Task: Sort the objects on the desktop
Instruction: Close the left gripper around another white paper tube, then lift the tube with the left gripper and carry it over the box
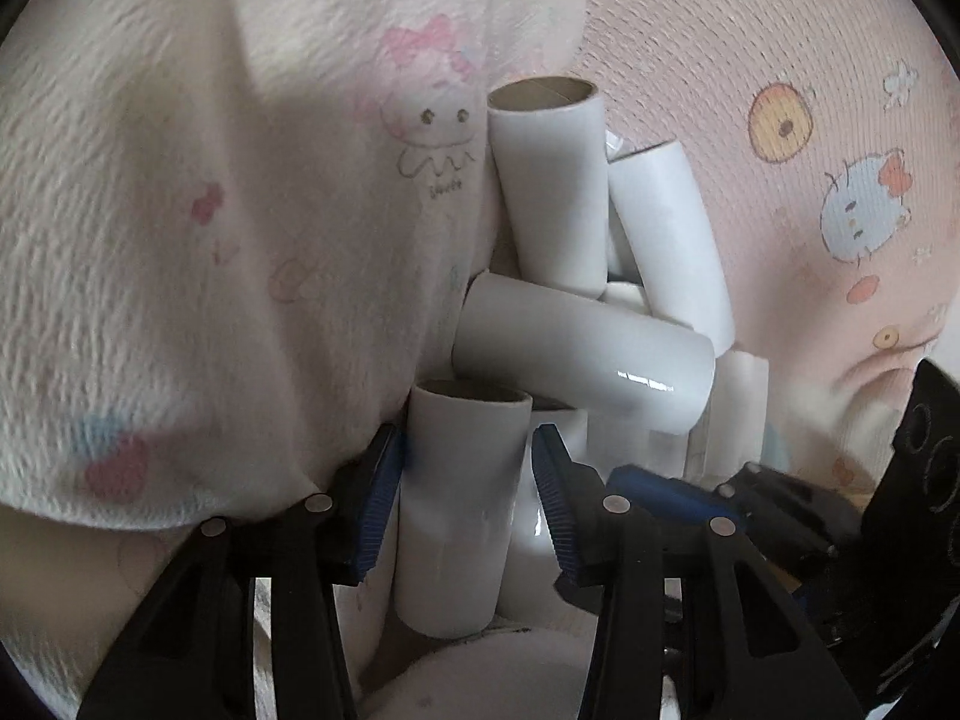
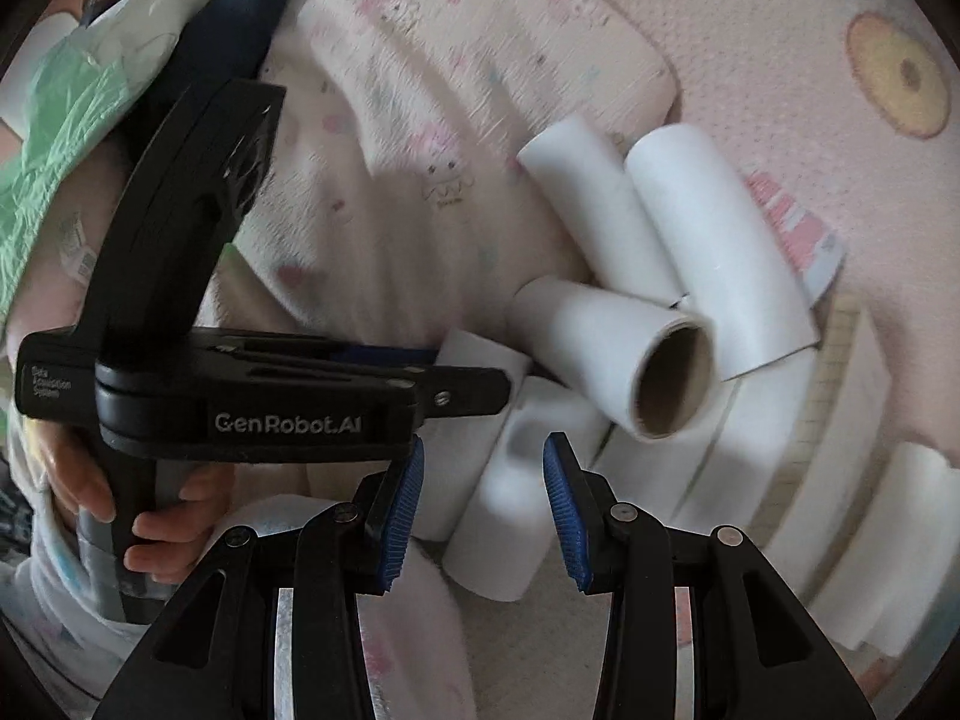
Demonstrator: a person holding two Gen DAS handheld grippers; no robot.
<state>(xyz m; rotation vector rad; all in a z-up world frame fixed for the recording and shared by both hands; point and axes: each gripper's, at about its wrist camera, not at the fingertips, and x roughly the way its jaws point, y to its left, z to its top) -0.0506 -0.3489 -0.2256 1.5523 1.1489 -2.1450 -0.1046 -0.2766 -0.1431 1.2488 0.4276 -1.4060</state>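
Observation:
Several white rolls with cardboard cores lie piled between a fluffy printed blanket (image 1: 180, 228) and a pink printed sheet (image 1: 780, 60). In the left wrist view my left gripper (image 1: 468, 492) has one upright white roll (image 1: 459, 510) between its blue pads; the left pad touches it, the right pad (image 1: 552, 498) stands a little off. A sideways roll (image 1: 588, 354) and two leaning rolls (image 1: 552, 186) lie beyond. In the right wrist view my right gripper (image 2: 483, 504) is open and empty above a blurred white roll (image 2: 510, 516). The left gripper body (image 2: 270, 396) reaches in from the left. An open-ended roll (image 2: 624, 354) lies ahead.
A green plastic bag (image 2: 78, 108) and dark blue cloth (image 2: 240, 18) sit at the upper left of the right wrist view. A hand (image 2: 156, 516) holds the left gripper's handle. Flat white packs (image 2: 840, 480) lie at the right. The right gripper's body (image 1: 912, 468) shows at the left view's right edge.

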